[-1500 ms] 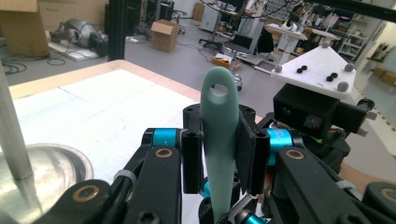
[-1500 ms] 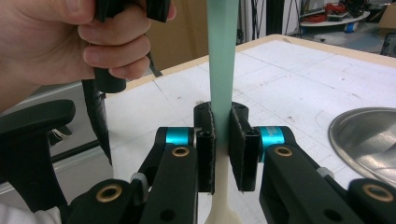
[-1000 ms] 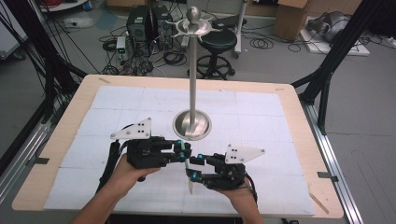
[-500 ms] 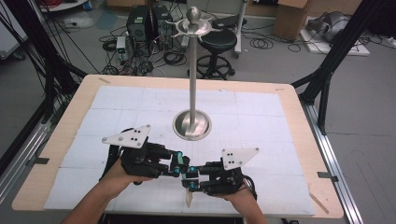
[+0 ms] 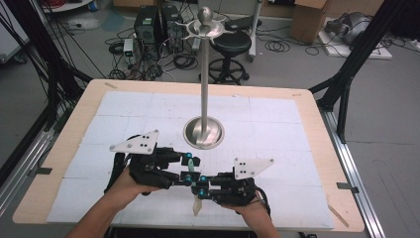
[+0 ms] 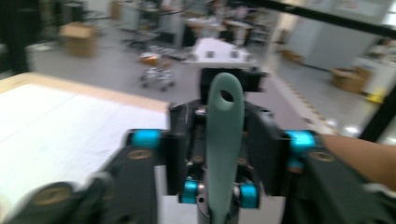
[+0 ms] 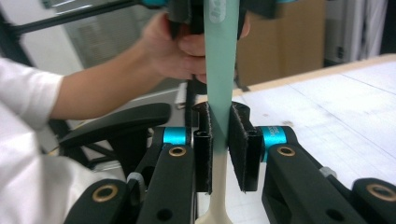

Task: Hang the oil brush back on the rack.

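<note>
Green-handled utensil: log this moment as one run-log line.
phase: handover | right gripper: shut on green-handled utensil | left gripper: jaws just opened, utensil between them, unpressed | metal stand: upright on table

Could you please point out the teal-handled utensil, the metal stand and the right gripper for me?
teal-handled utensil (image 7: 219, 70): right gripper view, handle.
metal stand (image 5: 204, 133): high view, round base.
right gripper (image 7: 220, 140): right gripper view, between its pads.
</note>
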A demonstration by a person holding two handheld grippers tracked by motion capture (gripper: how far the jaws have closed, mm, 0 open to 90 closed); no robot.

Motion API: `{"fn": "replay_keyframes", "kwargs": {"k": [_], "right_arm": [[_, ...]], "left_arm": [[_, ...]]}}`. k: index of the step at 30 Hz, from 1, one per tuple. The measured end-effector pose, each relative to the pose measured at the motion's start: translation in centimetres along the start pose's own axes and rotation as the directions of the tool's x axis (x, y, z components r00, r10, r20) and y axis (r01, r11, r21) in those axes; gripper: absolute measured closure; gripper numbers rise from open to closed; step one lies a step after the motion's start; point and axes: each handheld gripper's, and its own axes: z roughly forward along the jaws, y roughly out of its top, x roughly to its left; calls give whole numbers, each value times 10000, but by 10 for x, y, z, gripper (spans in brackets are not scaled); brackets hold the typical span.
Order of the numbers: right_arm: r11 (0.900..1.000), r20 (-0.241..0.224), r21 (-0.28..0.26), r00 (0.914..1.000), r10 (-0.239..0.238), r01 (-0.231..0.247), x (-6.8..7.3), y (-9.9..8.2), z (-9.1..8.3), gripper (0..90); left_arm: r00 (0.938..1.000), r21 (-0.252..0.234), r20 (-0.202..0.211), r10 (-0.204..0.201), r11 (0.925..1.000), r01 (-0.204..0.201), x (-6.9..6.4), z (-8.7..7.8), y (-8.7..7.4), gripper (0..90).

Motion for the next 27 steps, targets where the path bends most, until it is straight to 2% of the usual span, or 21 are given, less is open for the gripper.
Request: {"fn": "replay_keyframes", "kwargs": {"k": [4, 5, 9, 13, 16, 20, 21, 27], "right_arm": [[9997, 804, 129, 9965, 214, -225, 0, -1, 4, 799], [9994, 963, 70, 9948, 337, -345, 1, -1, 4, 798], [9994, 1599, -83, 9866, 341, -332, 2, 0, 5, 799], [9986, 2442, -295, 9685, 490, -431, 3, 0, 4, 797], [9986, 2917, -359, 9553, 486, -399, 3, 0, 2, 798], [9981, 3228, -430, 9449, 551, -435, 3, 0, 0, 798], [9981, 3191, -424, 9460, 562, -450, 3, 0, -1, 798], [9975, 3425, -501, 9373, 648, -507, 3, 1, -1, 798]], "left_arm": [[9981, 214, -620, 47, 9998, -34, -1, 2, -1, 529], [9959, 275, -904, 70, 9996, -45, -1, 3, -1, 530], [9881, 317, -1535, -14, 9995, 63, 0, 5, -3, 553], [9791, 266, -2034, -32, 9996, 88, 2, 7, -4, 618], [9744, 216, -2247, -94, 9997, 146, 3, 10, -6, 664], [9725, 283, -2328, -94, 9995, 164, 6, 13, -7, 712], [9724, 302, -2332, -104, 9994, 179, 6, 13, -7, 725], [9708, 211, -2393, -161, 9995, 218, 8, 12, -7, 781]]}}
